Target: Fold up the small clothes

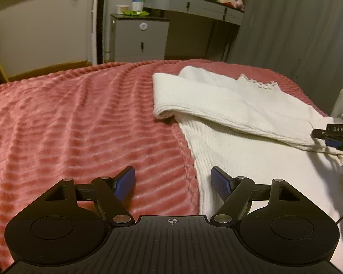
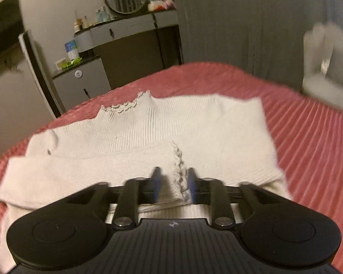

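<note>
So far the white sweater (image 2: 162, 125) lies on the pink bedspread (image 1: 80, 118) with one sleeve (image 2: 91, 173) folded across, its cuff between the right gripper (image 2: 174, 183)'s parted, unpressing jaws, the left gripper (image 1: 172, 182) gaping empty, further folds remaining.

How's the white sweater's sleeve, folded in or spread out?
Folded in: the sleeve lies across the sweater body, its frilled cuff between the right tongs.
</note>
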Tool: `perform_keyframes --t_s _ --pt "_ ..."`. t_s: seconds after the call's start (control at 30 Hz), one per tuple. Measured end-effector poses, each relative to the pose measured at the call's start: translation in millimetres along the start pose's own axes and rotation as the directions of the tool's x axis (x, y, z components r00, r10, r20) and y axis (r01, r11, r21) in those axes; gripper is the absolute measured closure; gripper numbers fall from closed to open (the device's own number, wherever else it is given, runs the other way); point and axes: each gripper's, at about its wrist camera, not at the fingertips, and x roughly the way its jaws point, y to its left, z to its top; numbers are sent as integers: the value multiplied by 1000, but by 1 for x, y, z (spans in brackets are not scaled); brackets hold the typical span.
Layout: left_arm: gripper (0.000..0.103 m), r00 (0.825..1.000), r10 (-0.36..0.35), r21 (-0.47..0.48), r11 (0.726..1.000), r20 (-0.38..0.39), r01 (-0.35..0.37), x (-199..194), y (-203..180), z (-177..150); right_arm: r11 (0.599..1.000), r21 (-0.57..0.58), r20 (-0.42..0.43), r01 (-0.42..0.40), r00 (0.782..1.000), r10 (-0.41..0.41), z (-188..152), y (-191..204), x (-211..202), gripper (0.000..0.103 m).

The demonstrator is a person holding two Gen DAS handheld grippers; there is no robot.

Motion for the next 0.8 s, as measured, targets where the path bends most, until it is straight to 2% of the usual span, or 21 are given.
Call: perform_keyframes --t_s 0.07,0.17,0.2,0.23,0.3,0.37,0.43,0.5,0.6,0.77,0.8 --pt "24 1000 5 -1 1000 5 -5 2 -3 7 999 34 -23 -15 1000 16 2 -5 12 62" --pt "24 1000 19 17 1000 13 -19 6 -9 17 996 54 -58 -65 996 68 2 0 27 62" --pt "24 1000 24 40 999 18 -25 8 -13 21 998 16 -69 -66 995 67 3 6 30 69" --pt "24 999 30 68 997 28 -32 12 -17 25 997 -21 -71 -71 995 69 3 12 29 99" --pt "24 998 51 112 992 44 -55 22 -25 35 995 -81 -46 -59 997 55 7 20 24 98" --pt "24 996 61 136 988 65 -69 32 -32 48 993 -115 69 -17 997 25 15 19 7 98" --pt "24 996 72 159 984 59 -81 45 -38 58 991 -126 168 46 985 -24 21 14 -9 98" --pt "24 995 78 161 983 66 -88 56 -41 64 988 -126 207 93 976 -65 26 5 -15 98" --pt "27 995 92 172 980 49 -99 72 -48 69 980 -147 190 137 976 -108 27 -9 -9 98" --pt "29 995 94 173 980 20 -96 81 -55 68 976 -150 150 161 979 -138 21 -25 5 98" --pt "29 997 73 182 980 23 -76 78 -56 67 974 -155 146 167 979 -144 20 -26 7 98"
